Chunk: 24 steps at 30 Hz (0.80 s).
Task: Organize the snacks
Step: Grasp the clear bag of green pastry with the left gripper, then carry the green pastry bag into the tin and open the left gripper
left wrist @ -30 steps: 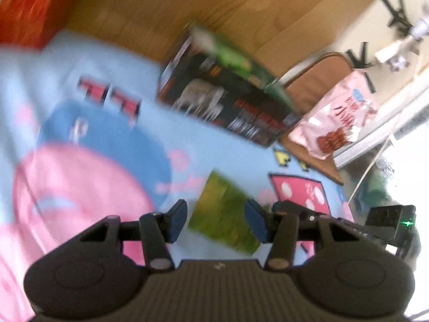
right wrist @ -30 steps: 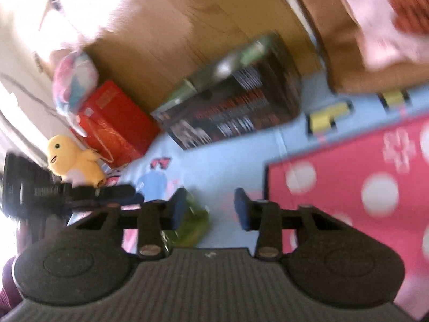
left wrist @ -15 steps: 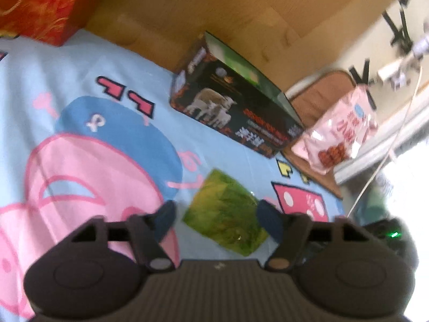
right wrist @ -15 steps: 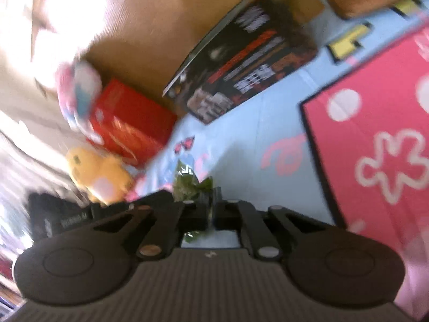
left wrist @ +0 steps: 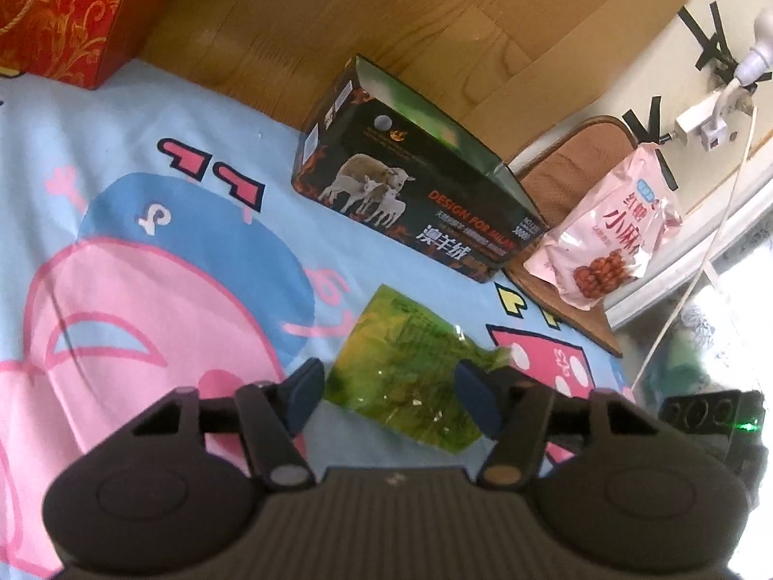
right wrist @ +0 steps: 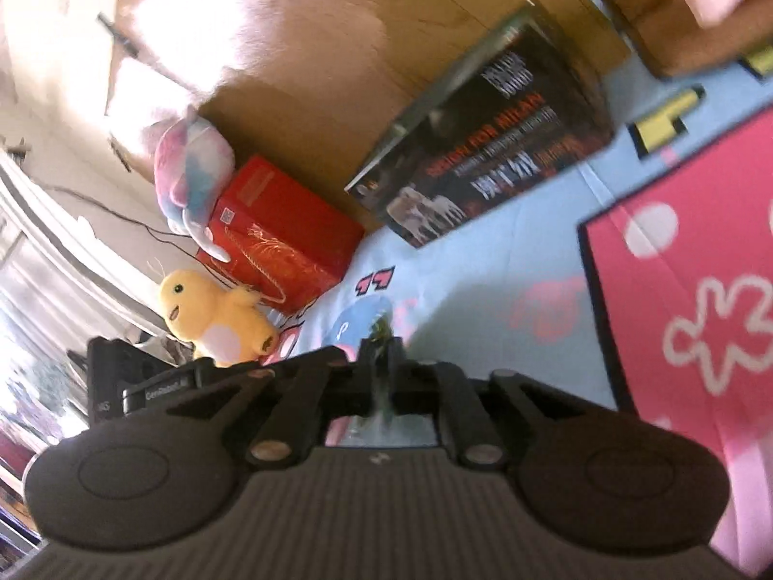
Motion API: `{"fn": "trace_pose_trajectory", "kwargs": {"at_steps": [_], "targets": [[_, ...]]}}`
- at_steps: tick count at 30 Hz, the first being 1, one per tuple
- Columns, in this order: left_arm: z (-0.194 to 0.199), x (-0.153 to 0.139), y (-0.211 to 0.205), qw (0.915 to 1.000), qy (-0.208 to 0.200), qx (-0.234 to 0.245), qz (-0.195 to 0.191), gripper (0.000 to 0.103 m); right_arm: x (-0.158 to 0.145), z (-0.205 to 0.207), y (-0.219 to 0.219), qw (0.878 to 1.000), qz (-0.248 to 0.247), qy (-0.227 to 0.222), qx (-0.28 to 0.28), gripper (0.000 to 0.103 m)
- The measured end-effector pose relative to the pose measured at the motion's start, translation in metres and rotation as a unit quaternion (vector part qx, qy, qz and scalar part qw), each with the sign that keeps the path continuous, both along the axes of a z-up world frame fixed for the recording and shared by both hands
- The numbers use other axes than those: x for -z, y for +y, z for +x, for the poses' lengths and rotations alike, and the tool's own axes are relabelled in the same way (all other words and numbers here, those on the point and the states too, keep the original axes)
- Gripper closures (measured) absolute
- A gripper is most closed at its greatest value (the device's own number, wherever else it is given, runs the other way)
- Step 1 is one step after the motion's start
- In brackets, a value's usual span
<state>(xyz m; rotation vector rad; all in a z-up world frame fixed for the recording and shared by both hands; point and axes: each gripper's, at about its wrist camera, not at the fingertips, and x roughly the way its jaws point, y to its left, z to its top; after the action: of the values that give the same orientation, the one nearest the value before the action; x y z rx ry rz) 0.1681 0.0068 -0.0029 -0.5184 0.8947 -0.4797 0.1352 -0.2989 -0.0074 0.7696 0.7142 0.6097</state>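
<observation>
A green snack packet (left wrist: pixel 403 367) lies on the cartoon blanket (left wrist: pixel 145 241) just ahead of my left gripper (left wrist: pixel 386 386), which is open, its blue pads on either side of the packet's near end. My right gripper (right wrist: pixel 381 353) is shut on an edge of the green snack packet (right wrist: pixel 381 326); only a thin green sliver shows between its jaws. A pink snack bag (left wrist: pixel 608 237) leans on a brown chair seat (left wrist: pixel 570 179) at the right. A black open box (left wrist: pixel 415 188) with sheep printed on it stands behind the packet; it also shows in the right wrist view (right wrist: pixel 493 145).
A red gift box (left wrist: pixel 63 14) stands at the far left by a wooden headboard (left wrist: pixel 338 14). In the right wrist view the red box (right wrist: pixel 285 237), a yellow plush duck (right wrist: pixel 212 319) and a pastel plush (right wrist: pixel 193 179) sit at the left.
My right gripper has closed on the edge of the green packet. My left gripper has opened wider and settled around the packet's near end.
</observation>
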Motion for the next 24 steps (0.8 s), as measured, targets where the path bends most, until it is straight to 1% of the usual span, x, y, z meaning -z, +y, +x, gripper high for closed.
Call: {"fn": "trace_pose_trajectory", "kwargs": {"at_steps": [2, 4, 5, 6, 7, 9, 10, 11, 12, 13, 14, 15, 16, 20, 22, 23, 24], "targets": [[0.001, 0.002, 0.002, 1.0000, 0.001, 0.003, -0.009, 0.052, -0.001, 0.002, 0.008, 1.000, -0.024, -0.002, -0.004, 0.072], [0.001, 0.003, 0.004, 1.0000, 0.002, 0.002, -0.009, 0.054, -0.002, 0.003, 0.016, 0.999, -0.042, -0.006, -0.023, 0.072], [0.002, 0.003, 0.007, 0.9998, 0.006, 0.004, -0.017, 0.053, -0.002, 0.004, 0.020, 0.998, -0.055, -0.010, -0.031, 0.080], [0.004, 0.004, 0.011, 0.9996, 0.012, 0.003, -0.027, 0.053, -0.003, 0.004, 0.023, 0.997, -0.070, -0.012, -0.030, 0.084], [0.005, 0.005, 0.017, 0.9990, 0.020, -0.003, -0.039, 0.052, -0.002, 0.005, 0.026, 0.996, -0.079, -0.010, -0.034, 0.085], [0.003, 0.002, 0.030, 0.9979, 0.021, -0.019, -0.058, 0.045, -0.001, 0.005, 0.022, 0.997, -0.065, -0.008, -0.028, 0.087], [0.001, -0.001, 0.035, 0.9976, 0.017, -0.026, -0.063, 0.037, 0.002, 0.006, 0.014, 0.999, -0.046, 0.002, -0.018, 0.088], [-0.002, -0.004, 0.039, 0.9971, 0.014, -0.032, -0.068, 0.026, 0.006, 0.008, 0.005, 0.999, -0.025, 0.016, -0.013, 0.089], [-0.005, -0.007, 0.043, 0.9963, 0.011, -0.036, -0.077, 0.021, 0.011, 0.009, -0.003, 0.999, 0.003, 0.033, -0.006, 0.094], [-0.008, -0.009, 0.044, 0.9953, 0.009, -0.035, -0.090, 0.014, 0.017, 0.011, -0.012, 0.998, 0.038, 0.050, -0.004, 0.094], [-0.009, -0.011, 0.044, 0.9940, 0.009, -0.029, -0.105, 0.010, 0.025, 0.013, -0.022, 0.994, 0.083, 0.068, -0.002, 0.095], [-0.010, -0.012, 0.042, 0.9930, 0.010, -0.021, -0.116, 0.007, 0.030, 0.013, -0.027, 0.990, 0.113, 0.081, -0.003, 0.096], [-0.011, -0.013, 0.039, 0.9928, 0.010, -0.020, -0.118, 0.004, 0.036, 0.013, -0.032, 0.986, 0.142, 0.092, -0.003, 0.096], [-0.009, -0.013, 0.029, 0.9930, 0.010, -0.010, -0.117, 0.004, 0.037, 0.012, -0.039, 0.975, 0.201, 0.094, -0.017, 0.096], [-0.008, -0.011, 0.027, 0.9913, 0.012, -0.006, -0.131, 0.004, 0.033, 0.009, -0.043, 0.969, 0.231, 0.086, -0.030, 0.096], [-0.008, -0.011, 0.026, 0.9894, 0.013, 0.001, -0.145, 0.006, 0.032, 0.008, -0.045, 0.965, 0.248, 0.081, -0.037, 0.096], [-0.008, -0.011, 0.024, 0.9875, 0.013, 0.009, -0.157, 0.011, 0.030, 0.008, -0.047, 0.961, 0.263, 0.077, -0.045, 0.096]]}}
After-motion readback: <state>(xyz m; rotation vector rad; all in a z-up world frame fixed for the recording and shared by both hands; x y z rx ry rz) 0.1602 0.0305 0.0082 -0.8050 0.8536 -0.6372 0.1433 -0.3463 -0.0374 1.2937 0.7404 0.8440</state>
